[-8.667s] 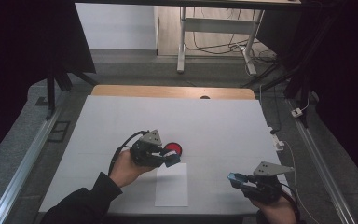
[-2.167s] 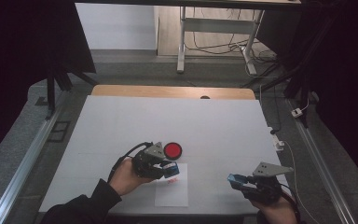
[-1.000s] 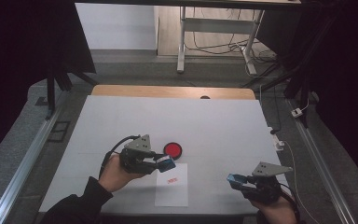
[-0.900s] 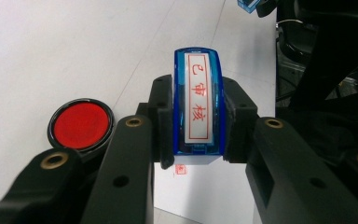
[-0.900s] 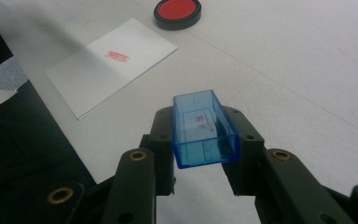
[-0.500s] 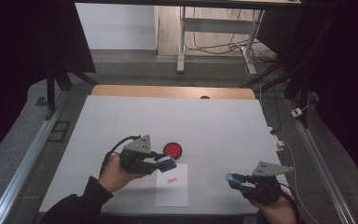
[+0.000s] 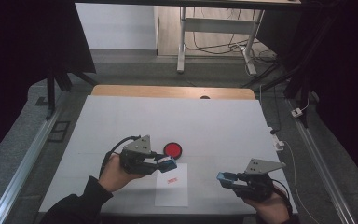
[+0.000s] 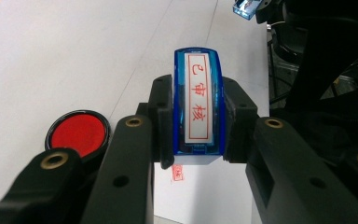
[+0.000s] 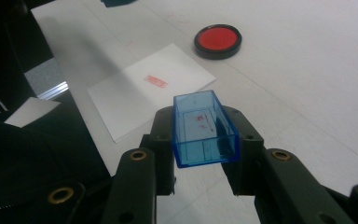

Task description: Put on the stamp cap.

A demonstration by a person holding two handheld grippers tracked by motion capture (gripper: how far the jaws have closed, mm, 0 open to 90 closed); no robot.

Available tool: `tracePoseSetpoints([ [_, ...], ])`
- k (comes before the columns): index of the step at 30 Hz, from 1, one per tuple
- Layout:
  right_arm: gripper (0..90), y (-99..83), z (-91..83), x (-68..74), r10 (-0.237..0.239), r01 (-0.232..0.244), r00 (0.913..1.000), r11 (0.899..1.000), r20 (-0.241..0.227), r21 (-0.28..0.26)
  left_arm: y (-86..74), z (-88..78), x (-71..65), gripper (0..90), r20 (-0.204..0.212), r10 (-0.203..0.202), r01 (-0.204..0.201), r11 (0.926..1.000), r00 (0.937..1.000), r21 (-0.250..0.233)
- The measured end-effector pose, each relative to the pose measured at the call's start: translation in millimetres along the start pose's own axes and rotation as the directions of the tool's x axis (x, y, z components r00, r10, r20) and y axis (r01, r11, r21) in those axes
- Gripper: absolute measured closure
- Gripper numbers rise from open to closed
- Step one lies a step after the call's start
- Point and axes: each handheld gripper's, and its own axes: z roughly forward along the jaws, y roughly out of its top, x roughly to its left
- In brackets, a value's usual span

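Stamp, blue translucent plastic with a white label of red characters [image 8: 198, 105], is clamped between the closed fingers [image 8: 161, 121] of the left gripper [image 7: 168, 164], held just above the desk [image 7: 121, 121] between the round black ink pad with its red centre [image 7: 172, 149] and the white paper sheet [image 7: 171, 193]. Its matching cap, a blue translucent plastic box [image 9: 203, 128], is clamped between the closed fingers [image 9: 165, 126] of the right gripper [image 7: 224, 178], held low over the desk, well apart from the stamp. A small red rectangular imprint [image 7: 171, 179] is already carried by the sheet.

Several risks can be judged from here. If the cap is to be refitted, the two parts must be brought together squarely; a slight tilt of either gripper could make the cap jam on an edge or be knocked out of the fingers, since smooth plastic is held by only a narrow strip on each side. Wet ink on the stamp face could be smeared onto the cap's outer wall, the desk or the fingers if the approach is off line. The fresh imprint could be smudged if the sheet is brushed by a trailing cable or a sleeve. The loose sheet could also be dragged out of place. The open ink pad, just beside the left gripper, could be bumped and shifted.
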Motion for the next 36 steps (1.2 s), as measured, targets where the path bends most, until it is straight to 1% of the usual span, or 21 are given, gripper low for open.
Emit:
tracePoseSetpoints([
  [4,67.7,5.2,7.2,0.7,-0.02,0.02,0.9993,1.0,-0.032,-0.001,-0.5,1.5,0.0,69.3,0.001,0.007,-0.007,0.9999,1.0,0.008],
  [6,67.8,8.0,11.9,0.9,-0.026,0.026,0.9973,1.0,-0.069,0.001,-0.8,1.4,0.1,69.4,0.0,0.007,-0.007,0.9999,1.0,0.008],
  [8,67.8,11.0,16.3,1.8,-0.038,0.039,0.9955,0.999,-0.087,0.015,-0.6,0.9,0.1,69.4,0.002,0.008,-0.008,0.9999,1.0,0.006],
  [10,67.8,13.4,20.8,3.4,-0.053,0.054,0.9932,0.998,-0.104,0.012,-0.3,0.5,-0.1,69.4,0.002,0.015,-0.015,0.9999,0.9999,0.007],
  [11,67.8,14.7,22.6,4.4,-0.061,0.063,0.9922,0.998,-0.109,0.009,-0.3,0.7,-0.5,69.4,0.003,0.012,-0.012,0.9999,0.9999,0.004],
  [13,67.8,17.5,25.7,5.8,-0.078,0.079,0.9902,0.997,-0.115,0.004,0.0,0.6,-0.5,69.4,0.002,0.019,-0.019,0.9998,0.9998,0.008],
  [16,67.8,20.7,29.8,6.4,-0.092,0.092,0.9878,0.996,-0.126,-0.006,0.1,0.6,-0.7,69.4,0.004,0.021,-0.021,0.9997,0.9998,0.007],
  [21,67.8,24.3,37.9,4.2,-0.094,0.092,0.9836,0.996,-0.154,-0.022,0.5,-0.3,-1.0,69.3,0.004,0.026,-0.026,0.9997,0.9997,0.003],
  [24,67.9,27.2,43.5,3.1,-0.111,0.11,0.9781,0.994,-0.176,-0.016,0.0,-0.7,-1.8,69.4,0.002,0.019,-0.019,0.9998,0.9998,-0.005],
  [26,67.8,29.0,47.4,3.6,-0.118,0.116,0.9761,0.993,-0.183,-0.02,-0.3,-1.8,-1.6,69.4,0.002,0.025,-0.025,0.9997,0.9997,-0.001],
  [28,67.8,31.3,51.4,3.5,-0.136,0.135,0.9715,0.991,-0.194,-0.021,-0.5,-2.6,-1.7,69.4,-0.001,0.027,-0.027,0.9996,0.9996,-0.001],
  [29,67.8,32.4,53.4,3.7,-0.14,0.137,0.97,0.99,-0.199,-0.03,-0.5,-2.6,-2.5,69.4,-0.001,0.021,-0.021,0.9998,0.9998,-0.008],
  [32,67.8,36.8,58.9,3.0,-0.141,0.135,0.9642,0.99,-0.225,-0.042,-0.4,-3.7,-3.0,69.4,0.001,0.028,-0.028,0.9996,0.9996,-0.009],
  [36,67.9,41.9,67.3,2.4,-0.155,0.146,0.9539,0.988,-0.257,-0.055,-0.3,-4.2,-3.1,69.4,0.004,0.035,-0.035,0.9993,0.9994,-0.01],
])
